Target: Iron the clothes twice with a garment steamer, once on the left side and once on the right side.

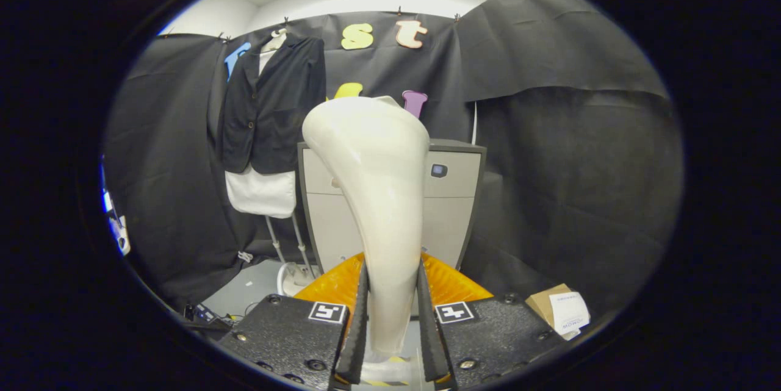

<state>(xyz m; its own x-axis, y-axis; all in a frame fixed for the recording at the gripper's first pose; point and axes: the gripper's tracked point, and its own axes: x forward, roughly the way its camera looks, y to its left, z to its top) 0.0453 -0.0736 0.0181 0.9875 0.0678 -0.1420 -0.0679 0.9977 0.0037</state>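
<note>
From where I drove it, the black blazer (pixel 271 104) hung on a dress form (pixel 261 193) at about ten o'clock from the fingers, well beyond them against the booth wall, with the form's white lower body showing under the hem. Nothing in the picture let me judge a pass on either side as done; I took both the left and the right pass as remaining, with the approach to the garment not yet made.

At twelve o'clock, between the fingers and the wall, stood a grey cabinet (pixel 454 196).

The garment steamer (pixel 372 196), cream white, rose straight ahead, its head tipped away from me toward the cabinet. The gripper (pixel 390 324) had it by the lower handle: both black ribbed fingers (pixel 357 330) pressed its sides, closed to just the handle's width.

At about four o'clock lay a small cardboard box (pixel 558 312) carrying a white label; its print was too small and skewed for me to read. The square black-and-white markers (pixel 327 312) on the gripper body carried patterns, not words. I saw no brand on the steamer.
</note>
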